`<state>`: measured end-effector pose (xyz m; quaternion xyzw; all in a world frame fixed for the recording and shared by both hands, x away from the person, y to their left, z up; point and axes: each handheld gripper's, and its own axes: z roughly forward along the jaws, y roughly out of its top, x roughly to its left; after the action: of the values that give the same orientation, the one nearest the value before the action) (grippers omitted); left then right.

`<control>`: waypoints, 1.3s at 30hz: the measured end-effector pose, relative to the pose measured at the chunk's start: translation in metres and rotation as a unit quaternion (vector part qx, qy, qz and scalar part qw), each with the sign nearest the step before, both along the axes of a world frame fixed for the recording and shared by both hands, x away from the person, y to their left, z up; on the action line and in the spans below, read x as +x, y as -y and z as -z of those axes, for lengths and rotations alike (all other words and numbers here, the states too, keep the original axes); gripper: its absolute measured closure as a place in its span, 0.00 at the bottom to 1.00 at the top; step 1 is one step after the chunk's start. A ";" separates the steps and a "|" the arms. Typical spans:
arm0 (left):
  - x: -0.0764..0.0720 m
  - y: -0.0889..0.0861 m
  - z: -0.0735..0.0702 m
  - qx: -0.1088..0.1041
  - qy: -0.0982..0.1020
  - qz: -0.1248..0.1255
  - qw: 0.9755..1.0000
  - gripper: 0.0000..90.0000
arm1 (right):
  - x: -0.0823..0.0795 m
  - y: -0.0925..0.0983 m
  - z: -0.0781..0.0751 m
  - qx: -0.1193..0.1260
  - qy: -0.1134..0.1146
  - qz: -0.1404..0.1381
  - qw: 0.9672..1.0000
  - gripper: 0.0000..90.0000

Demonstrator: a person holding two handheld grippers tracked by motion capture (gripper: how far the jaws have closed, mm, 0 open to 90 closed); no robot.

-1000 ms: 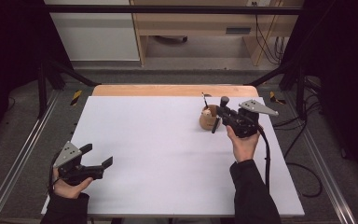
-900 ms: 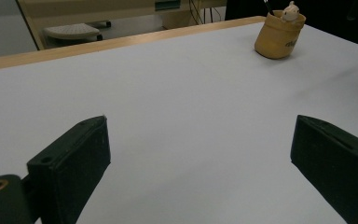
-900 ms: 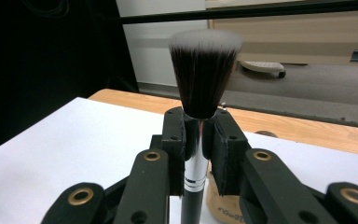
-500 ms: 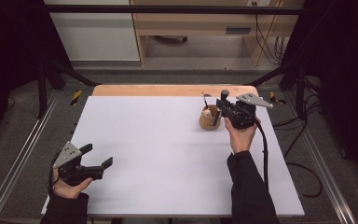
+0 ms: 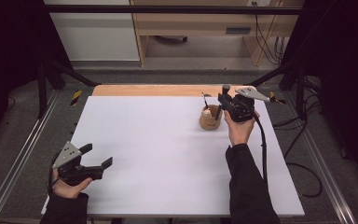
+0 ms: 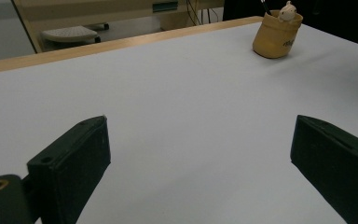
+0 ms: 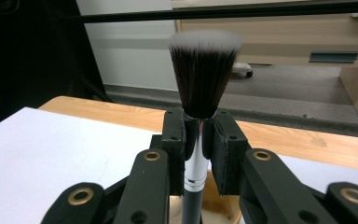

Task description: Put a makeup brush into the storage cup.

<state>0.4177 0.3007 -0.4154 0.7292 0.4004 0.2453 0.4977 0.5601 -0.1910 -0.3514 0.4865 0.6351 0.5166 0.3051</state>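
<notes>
My right claw is clamped on a brush. The brush stands upright, its long axis vertical, the bristles pointing up and the handle going down between the pads. I hold it near the far right corner of the counter, just over a cup.

The right gripper view shows the brush closely: dark bristles with pale tips, a flat top, a shiny silver collar and a black handle. In the high view the brush is small, only a dark tip. The left gripper view shows a small pale figure in the tan cup.

My left claw is apart and holds nothing, near the front left corner.
</notes>
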 end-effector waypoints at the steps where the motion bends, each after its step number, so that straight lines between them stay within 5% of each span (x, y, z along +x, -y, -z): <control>1: 0.000 0.000 0.000 0.000 0.000 0.000 1.000 0.05 | 0.002 0.001 0.000 -0.003 0.002 0.001 1.000 0.86; 24: -0.001 0.003 -0.001 0.002 0.001 0.004 1.000 0.05 | 0.033 -0.005 0.006 -0.020 0.006 0.038 0.999 0.86; 39: -0.001 0.003 -0.001 0.005 0.001 0.006 1.000 0.05 | 0.048 -0.006 0.022 -0.021 -0.024 0.044 0.999 0.86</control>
<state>0.4170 0.2976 -0.4142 0.7335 0.3944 0.2451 0.4963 0.6083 -0.1847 -0.3732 0.5194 0.6310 0.4774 0.3226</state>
